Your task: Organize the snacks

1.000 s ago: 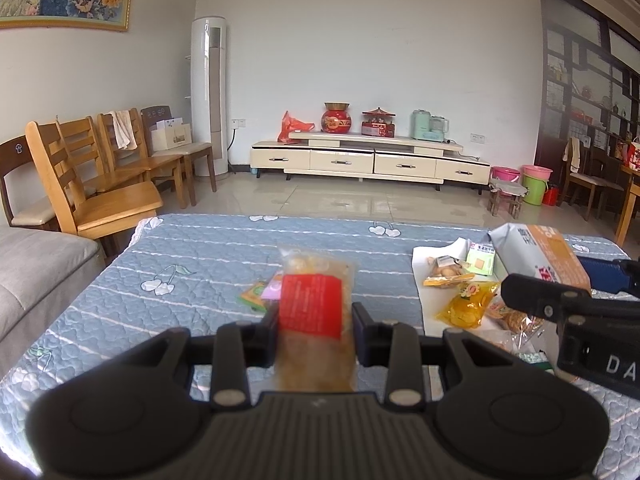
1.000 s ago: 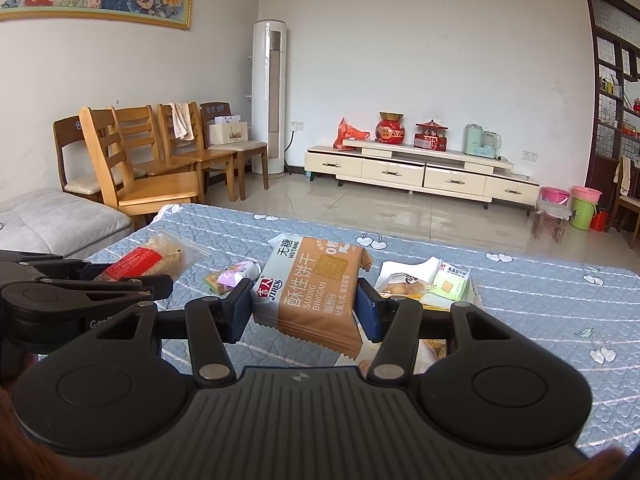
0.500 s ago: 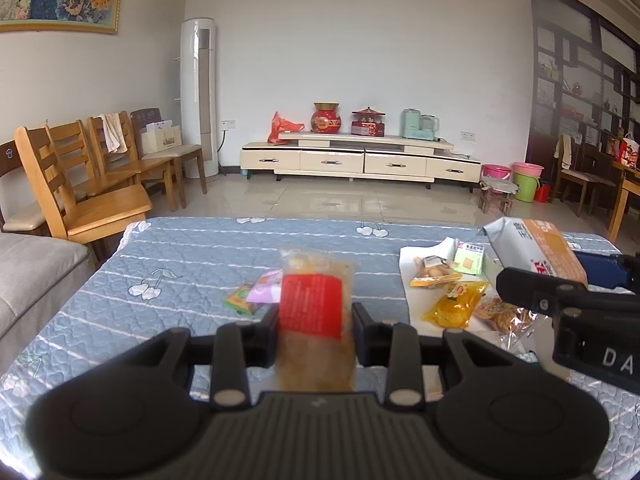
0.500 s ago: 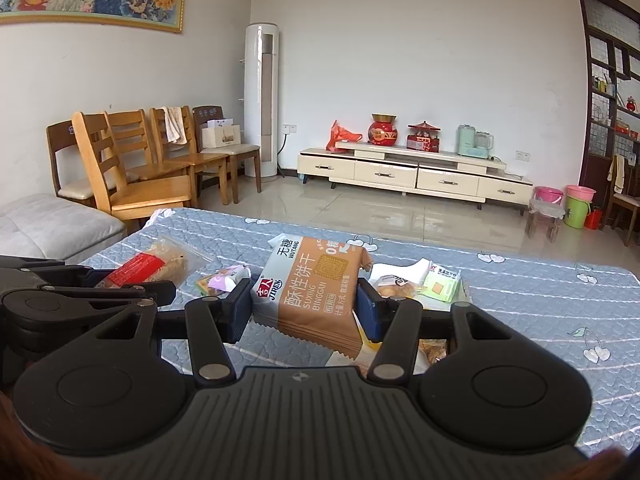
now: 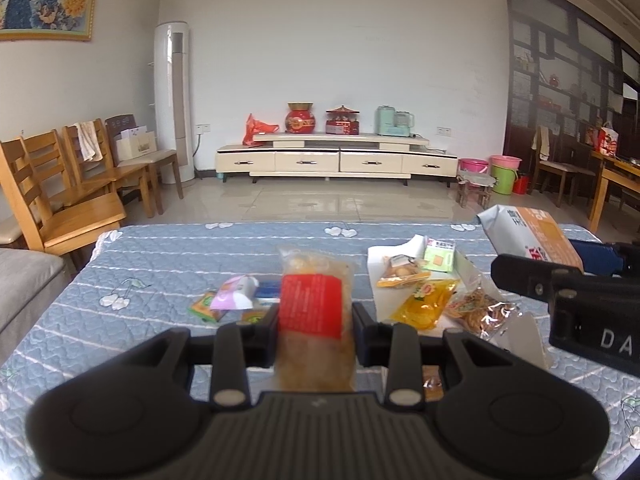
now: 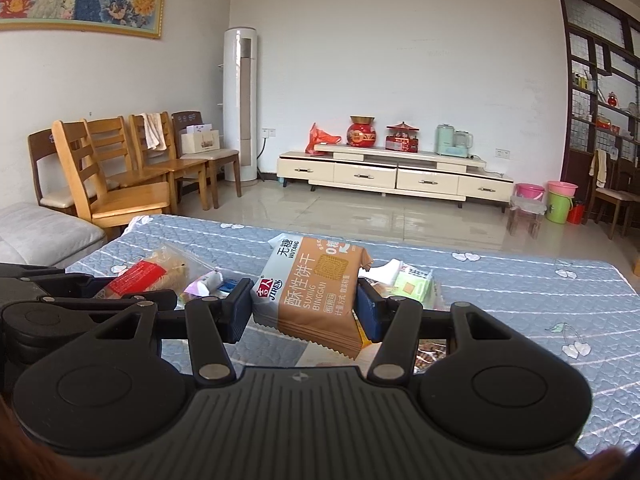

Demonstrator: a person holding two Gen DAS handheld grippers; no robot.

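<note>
My left gripper (image 5: 315, 330) is shut on a clear snack bag with a red label (image 5: 314, 312) and holds it above the blue quilted table (image 5: 168, 264). My right gripper (image 6: 304, 310) is shut on a brown and white biscuit pack (image 6: 316, 288), held above the table. The biscuit pack also shows at the right of the left wrist view (image 5: 528, 236). The red-label bag shows at the left of the right wrist view (image 6: 152, 272). A white sheet (image 5: 384, 256) on the table carries a yellow packet (image 5: 424, 304), a green packet (image 5: 439, 256) and other snacks.
Small loose packets (image 5: 236, 300) lie on the table left of centre. Wooden chairs (image 5: 76, 200) and a grey sofa (image 5: 24, 280) stand at the left. A TV cabinet (image 5: 336, 160) is against the far wall. The table's far edge is close behind the snacks.
Both grippers have risen and tilted a little, each still holding its snack; the table and snacks sit lower in both views. Neither grip has changed.
</note>
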